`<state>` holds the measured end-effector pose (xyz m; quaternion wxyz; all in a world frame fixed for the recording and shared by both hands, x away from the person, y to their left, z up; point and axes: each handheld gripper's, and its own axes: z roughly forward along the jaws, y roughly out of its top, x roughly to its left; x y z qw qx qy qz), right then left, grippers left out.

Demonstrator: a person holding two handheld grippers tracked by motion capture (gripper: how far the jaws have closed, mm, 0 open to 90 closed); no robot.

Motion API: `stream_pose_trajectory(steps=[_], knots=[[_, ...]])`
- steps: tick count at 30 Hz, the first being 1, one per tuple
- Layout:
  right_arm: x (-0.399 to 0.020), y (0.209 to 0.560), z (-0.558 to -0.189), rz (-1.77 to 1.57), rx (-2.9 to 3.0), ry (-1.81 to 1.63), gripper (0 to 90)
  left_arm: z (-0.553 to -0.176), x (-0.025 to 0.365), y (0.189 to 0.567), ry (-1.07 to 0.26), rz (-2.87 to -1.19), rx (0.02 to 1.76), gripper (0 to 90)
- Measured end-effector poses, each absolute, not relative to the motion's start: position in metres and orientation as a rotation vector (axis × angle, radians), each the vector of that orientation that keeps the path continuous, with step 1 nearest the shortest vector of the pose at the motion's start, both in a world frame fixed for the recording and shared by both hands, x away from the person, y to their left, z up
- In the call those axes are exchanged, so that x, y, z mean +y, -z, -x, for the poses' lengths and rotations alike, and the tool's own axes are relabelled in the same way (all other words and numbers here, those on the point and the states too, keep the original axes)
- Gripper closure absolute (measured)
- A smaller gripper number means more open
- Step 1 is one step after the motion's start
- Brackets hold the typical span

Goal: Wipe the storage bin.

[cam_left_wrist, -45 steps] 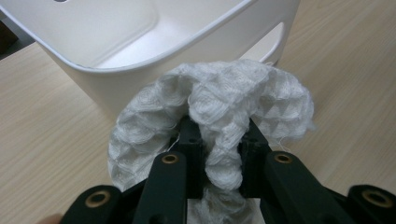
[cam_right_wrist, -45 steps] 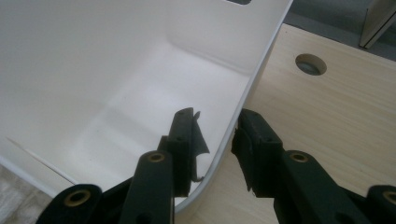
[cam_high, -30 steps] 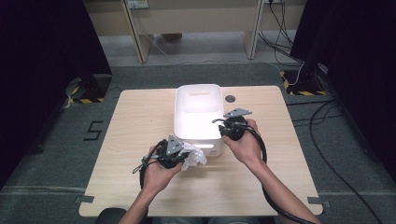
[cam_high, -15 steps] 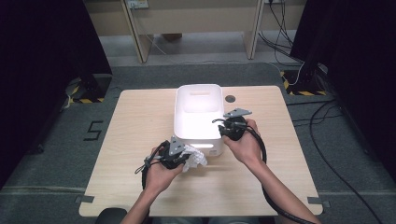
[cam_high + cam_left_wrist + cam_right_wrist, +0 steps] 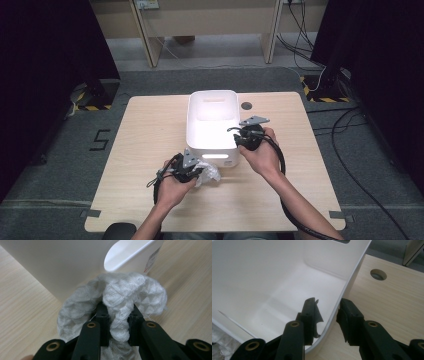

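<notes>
Lab or recording studio, not home. Light wood desk [image 5: 150, 145] with cable hole [image 5: 246, 106] stands alone on grey carpet floor [image 5: 370, 190]. Black curtains [image 5: 45, 60] close off both sides. Yellow-black hazard tape [image 5: 87, 107] on floor at curtain feet. Number 5 [image 5: 100, 140] taped on carpet beside desk. Loose cables [image 5: 305, 30] run across floor toward wall socket [image 5: 148, 4]. Pale partition panels [image 5: 210, 17] behind.
</notes>
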<state>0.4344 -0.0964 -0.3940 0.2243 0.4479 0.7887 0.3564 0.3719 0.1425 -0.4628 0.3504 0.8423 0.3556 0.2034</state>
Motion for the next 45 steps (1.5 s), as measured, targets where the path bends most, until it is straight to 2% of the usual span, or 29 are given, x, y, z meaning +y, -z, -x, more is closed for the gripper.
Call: stream_pose_trajectory(steps=[24, 33, 45], knots=[[-0.095, 0.397, -0.435, -1.250, 2.177, -0.972, 66.1, -0.373, 0.138, 0.471, -0.524, -2.176, 0.925, 76.2], [-0.099, 0.393, -0.437, -1.304, 2.178, -1.009, 62.0, -0.372, 0.139, 0.471, -0.532, -2.176, 0.928, 76.0], [-0.099, 0.387, -0.433, -1.313, 2.185, -1.024, 66.9, -0.372, 0.135, 0.469, -0.531, -2.170, 0.927, 76.0]])
